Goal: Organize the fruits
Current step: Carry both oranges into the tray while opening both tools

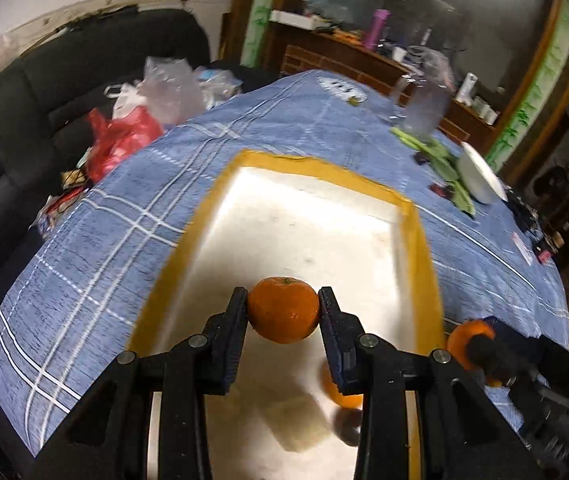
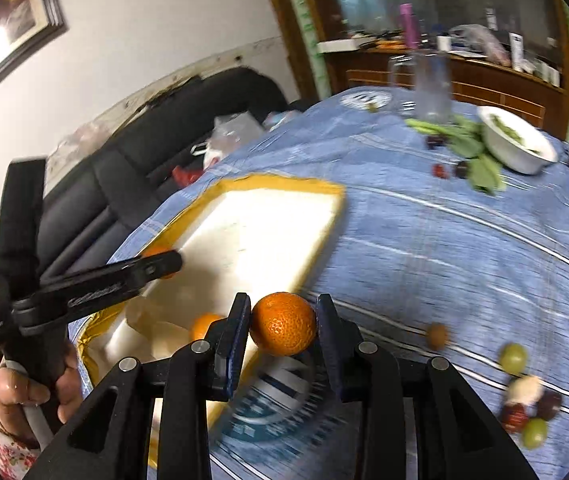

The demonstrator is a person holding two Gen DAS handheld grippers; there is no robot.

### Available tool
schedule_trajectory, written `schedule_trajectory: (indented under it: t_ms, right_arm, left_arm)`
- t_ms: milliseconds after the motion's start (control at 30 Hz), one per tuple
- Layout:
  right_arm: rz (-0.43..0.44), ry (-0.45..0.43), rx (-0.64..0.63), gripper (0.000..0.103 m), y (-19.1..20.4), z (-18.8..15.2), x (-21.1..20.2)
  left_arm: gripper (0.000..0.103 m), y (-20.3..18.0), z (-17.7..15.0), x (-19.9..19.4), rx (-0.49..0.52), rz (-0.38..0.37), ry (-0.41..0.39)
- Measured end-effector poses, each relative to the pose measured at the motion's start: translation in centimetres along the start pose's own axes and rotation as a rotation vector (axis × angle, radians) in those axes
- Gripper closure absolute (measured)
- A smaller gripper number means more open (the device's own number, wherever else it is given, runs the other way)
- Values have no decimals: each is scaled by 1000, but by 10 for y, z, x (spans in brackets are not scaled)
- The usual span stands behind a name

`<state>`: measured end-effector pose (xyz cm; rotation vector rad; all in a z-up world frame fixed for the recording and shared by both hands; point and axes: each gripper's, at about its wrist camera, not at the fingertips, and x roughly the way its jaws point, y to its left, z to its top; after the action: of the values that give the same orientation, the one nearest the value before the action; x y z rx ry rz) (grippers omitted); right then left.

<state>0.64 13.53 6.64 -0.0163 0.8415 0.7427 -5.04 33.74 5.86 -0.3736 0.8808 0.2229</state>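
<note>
Left wrist view: your left gripper (image 1: pixel 283 307) is clenched on an orange (image 1: pixel 283 308), both pads pressed against its sides. It hangs over the near half of the yellow-rimmed white tray (image 1: pixel 420 248), clear of the tray floor. Below it, in the tray's near right corner, a second orange (image 1: pixel 342 398) lies partly hidden by the right finger, with a dark round fruit (image 1: pixel 346 426) just beside it; too blurred to name. Just outside the tray's right rim, your right gripper (image 1: pixel 484 350) shows as a blurred dark shape against another orange (image 1: pixel 462 340). The tray sits on a blue plaid tablecloth (image 1: pixel 84 280). Beyond the tray's far right corner lies a white bowl (image 1: pixel 480 178) with green leaves (image 1: pixel 436 152) next to it.

Right wrist view: your right gripper (image 2: pixel 283 323) is grasping its orange (image 2: pixel 283 323) between both pads, just off the tray's (image 2: pixel 284 184) right rim, above the cloth (image 2: pixel 444 248). Your left gripper (image 2: pixel 162 262) reaches over the tray's left side, an orange (image 2: pixel 156 251) peeking past its tip. One more orange (image 2: pixel 204 325) lies inside the tray at the near end. Well right of the tray, near end, loose fruit on the cloth: two green grapes (image 2: pixel 513 358), dark red ones (image 2: pixel 514 416), a small brown one (image 2: pixel 436 335). The white bowl (image 2: pixel 516 144) stands far right of the tray.
</note>
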Motion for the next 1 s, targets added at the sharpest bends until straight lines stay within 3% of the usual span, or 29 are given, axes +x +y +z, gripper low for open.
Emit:
schedule_trajectory:
  t_ms: [467, 500, 533, 633, 767, 1000]
  right_arm:
    - [-105, 85, -194, 66, 60, 10, 70]
    - [-101, 92, -198, 66, 62, 10, 72]
    - [-100, 90, -203, 66, 63, 9, 72]
    - [-106, 60, -191, 65, 62, 12, 63]
    - [-108, 15, -147, 47, 52, 14, 40]
    - [-145, -49, 4, 44, 8, -4, -13]
  left_arm:
    - [68, 36, -10, 3, -79, -9, 30]
    - [67, 38, -11, 2, -86, -10, 29]
    - [58, 41, -12, -2, -95, -11, 24]
    - [48, 46, -15, -14, -119, -45, 6]
    - [37, 44, -20, -30, -135, -56, -21]
    - [28, 18, -29, -56, -73, -24, -82]
